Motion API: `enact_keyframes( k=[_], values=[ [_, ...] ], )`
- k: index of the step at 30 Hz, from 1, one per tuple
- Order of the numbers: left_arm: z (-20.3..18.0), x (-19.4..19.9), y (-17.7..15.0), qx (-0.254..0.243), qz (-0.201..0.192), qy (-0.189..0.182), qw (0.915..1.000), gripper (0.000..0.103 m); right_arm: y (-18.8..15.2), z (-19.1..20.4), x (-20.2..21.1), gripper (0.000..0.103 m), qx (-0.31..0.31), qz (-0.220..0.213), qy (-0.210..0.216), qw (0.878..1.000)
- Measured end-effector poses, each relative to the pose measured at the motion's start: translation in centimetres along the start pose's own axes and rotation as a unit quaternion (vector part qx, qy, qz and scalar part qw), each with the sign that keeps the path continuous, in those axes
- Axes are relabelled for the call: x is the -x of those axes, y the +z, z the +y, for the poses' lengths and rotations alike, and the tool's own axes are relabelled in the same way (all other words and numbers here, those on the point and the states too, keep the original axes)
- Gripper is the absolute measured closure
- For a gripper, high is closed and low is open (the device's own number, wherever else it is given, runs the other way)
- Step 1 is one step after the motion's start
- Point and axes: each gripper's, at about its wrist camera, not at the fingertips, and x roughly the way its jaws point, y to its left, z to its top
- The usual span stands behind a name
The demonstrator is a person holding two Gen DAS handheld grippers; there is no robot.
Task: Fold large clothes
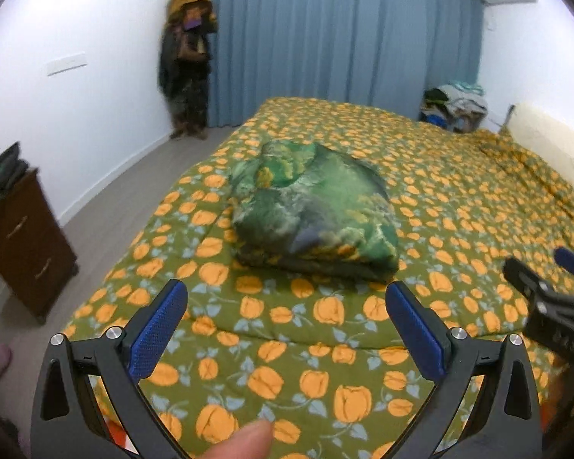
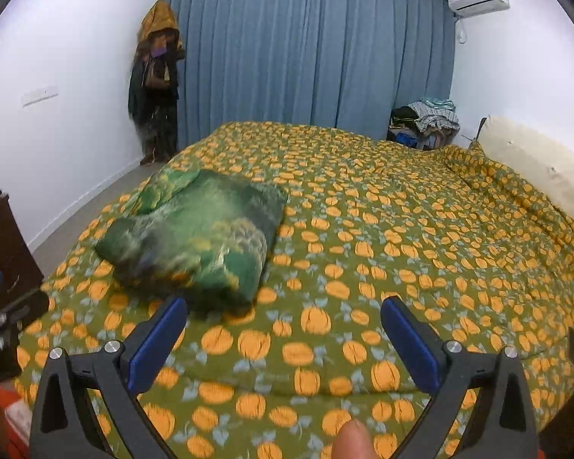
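You held the left gripper above the near part of the bed, its blue-padded fingers spread wide apart with nothing between them but the bedspread below. The right gripper was spread just as wide and held nothing either; it also showed at the right edge of the left wrist view, blurred. The folded green garment lay on the bedspread as a thick, roughly square bundle, just beyond the tips of the left gripper and apart from them. In the right wrist view the same bundle sat ahead and to the left, close to the tip of that gripper's left finger, though whether the two touched could not be told. The bedspread, olive with orange flowers, covered the whole bed. Behind it hung a blue curtain, with clothes hanging in the corner on the left and a pile of clothes on the right.
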Motion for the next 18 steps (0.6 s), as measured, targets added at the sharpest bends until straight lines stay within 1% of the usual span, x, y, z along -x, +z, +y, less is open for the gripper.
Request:
enact_keyframes(
  k=[1,3,5,6,10,14,18],
  values=[
    [-0.2,0.3,-0.1,0.0,-0.002,0.02,0.9998,0.0,-0.3,0.1,0.8,0.0,0.002,0.002,0.002,1.0],
    [-0.7,0.7,-0.3,-0.008,-0.002,0.042,0.9991,0.0,-0.5,0.0,1.3,0.0,0.001,0.006,0.006,1.0],
    [-1.2,1.0,-0.4,-0.021,-0.001,0.051,0.9985,0.0,-0.7,-0.1,1.8,0.0,0.003,0.006,0.006,1.0],
    [-1.5,1.1,-0.5,-0.025,0.001,0.051,0.9984,0.0,-0.8,0.0,1.9,0.0,0.005,0.007,0.004,1.0],
    [-1.7,0.7,-0.7,-0.018,0.037,0.041,0.9983,0.0,-1.1,-0.1,2.1,0.0,0.005,0.017,0.01,1.0],
    [-1.9,0.6,-1.1,-0.034,0.037,0.037,0.998,0.0,-1.5,0.2,2.2,0.0,0.014,0.02,0.013,1.0],
    [-1.9,0.6,-1.3,-0.028,0.043,0.028,0.9983,0.0,-1.8,0.5,1.8,0.0,0.022,0.033,0.017,0.999]
  ],
)
